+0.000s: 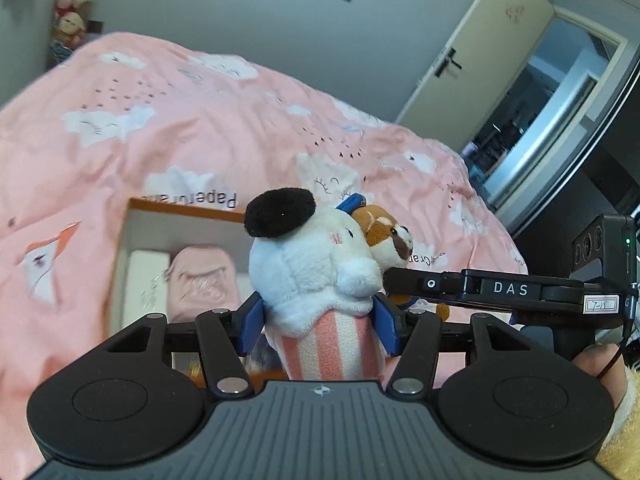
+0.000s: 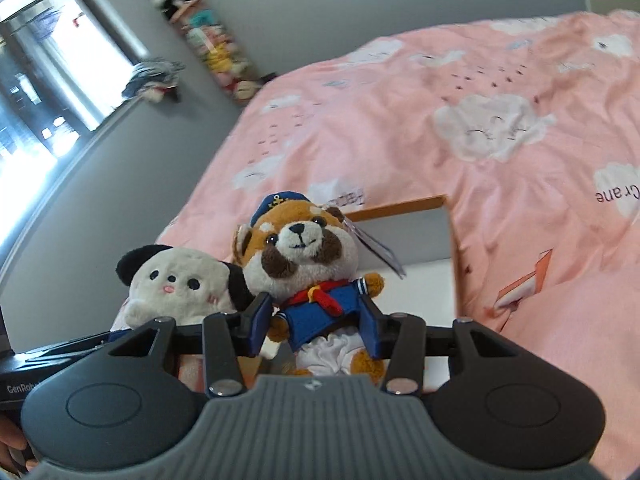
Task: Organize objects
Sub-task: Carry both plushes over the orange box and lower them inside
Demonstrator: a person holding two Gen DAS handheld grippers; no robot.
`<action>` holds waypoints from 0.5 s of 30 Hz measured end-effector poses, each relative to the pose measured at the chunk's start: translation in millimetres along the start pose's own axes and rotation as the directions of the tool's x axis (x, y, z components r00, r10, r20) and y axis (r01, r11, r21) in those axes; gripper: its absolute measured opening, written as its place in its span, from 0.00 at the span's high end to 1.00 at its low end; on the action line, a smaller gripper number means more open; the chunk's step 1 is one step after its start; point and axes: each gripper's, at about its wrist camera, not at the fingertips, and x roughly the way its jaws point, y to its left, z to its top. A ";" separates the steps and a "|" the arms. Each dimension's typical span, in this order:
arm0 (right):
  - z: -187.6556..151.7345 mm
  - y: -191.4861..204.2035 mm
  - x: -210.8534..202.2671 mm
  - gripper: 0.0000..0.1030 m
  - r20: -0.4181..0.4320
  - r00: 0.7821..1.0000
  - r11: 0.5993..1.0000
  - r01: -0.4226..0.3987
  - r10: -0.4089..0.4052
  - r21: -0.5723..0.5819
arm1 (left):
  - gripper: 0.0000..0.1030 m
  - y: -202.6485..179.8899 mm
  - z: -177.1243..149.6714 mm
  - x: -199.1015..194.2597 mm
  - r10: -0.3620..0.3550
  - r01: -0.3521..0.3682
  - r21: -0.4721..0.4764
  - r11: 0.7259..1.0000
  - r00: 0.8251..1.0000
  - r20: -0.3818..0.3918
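Observation:
My left gripper is shut on a white plush with black ears and a pink-striped body, held above an orange-rimmed cardboard box. Its blue pads press both sides of the striped body. My right gripper is shut on a brown raccoon plush in a blue sailor suit and cap, pads on its torso. The two toys hang side by side: the white plush shows at left in the right wrist view, and the raccoon plush peeks from behind in the left wrist view.
The box lies on a bed with a pink cloud-print cover and holds a white case and a pink pouch. A strip of hanging plush toys lines the wall. An open door and a window are beyond.

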 end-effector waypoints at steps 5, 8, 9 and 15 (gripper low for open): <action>15.9 -25.9 39.3 0.54 -0.032 0.996 0.991 0.087 -0.084 0.101 | 0.37 10.7 20.2 62.4 0.010 -0.006 0.044 0.999 0.996 -0.091; 20.5 -40.6 72.5 0.54 -0.068 0.989 0.977 0.143 -0.134 0.158 | 0.37 17.9 22.6 94.6 0.026 -0.016 0.073 0.997 0.989 -0.143; 20.1 -45.3 79.6 0.54 -0.081 0.987 0.972 0.154 -0.142 0.179 | 0.37 21.1 22.1 104.5 0.032 -0.019 0.079 0.997 0.985 -0.168; 18.0 -46.5 110.5 0.53 -0.157 0.967 0.961 0.224 -0.200 0.159 | 0.37 29.9 18.2 142.8 0.081 -0.049 0.132 0.990 0.965 -0.249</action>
